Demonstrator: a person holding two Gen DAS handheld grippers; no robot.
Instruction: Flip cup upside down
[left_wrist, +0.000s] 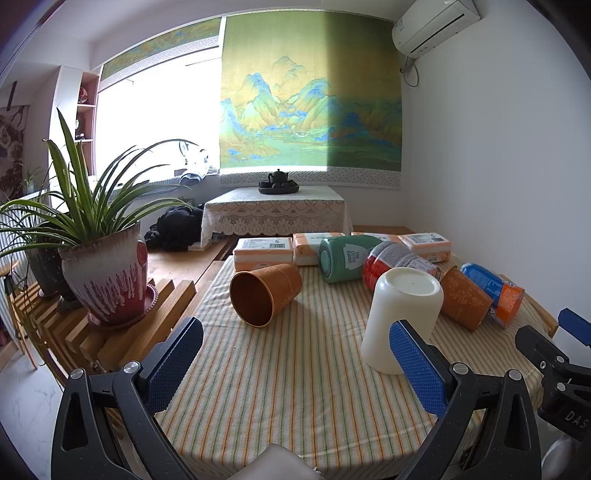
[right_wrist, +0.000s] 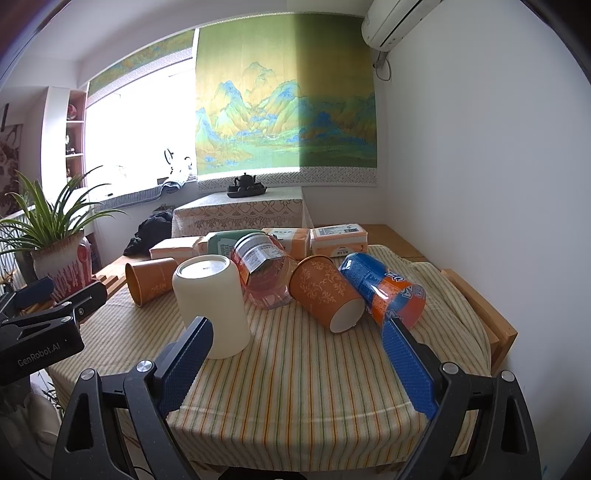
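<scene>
A cream cup (left_wrist: 400, 317) stands upside down on the striped tablecloth (left_wrist: 295, 369), its base up; it also shows in the right wrist view (right_wrist: 210, 302). My left gripper (left_wrist: 295, 332) is open and empty, its right finger (left_wrist: 417, 365) just in front of the cup. My right gripper (right_wrist: 295, 328) is open and empty, its left finger (right_wrist: 184, 365) close in front of the cup. An orange cup (left_wrist: 264, 293) lies on its side to the left. A second orange cup (right_wrist: 327, 295) lies on its side to the right.
A green can (left_wrist: 343, 258), a clear jar with red lid (right_wrist: 264, 273) and a blue-orange soda can (right_wrist: 384, 290) lie behind the cups. Tissue packs (left_wrist: 262, 253) line the table's far edge. A potted plant (left_wrist: 107, 273) stands on a slatted wooden stand at the left.
</scene>
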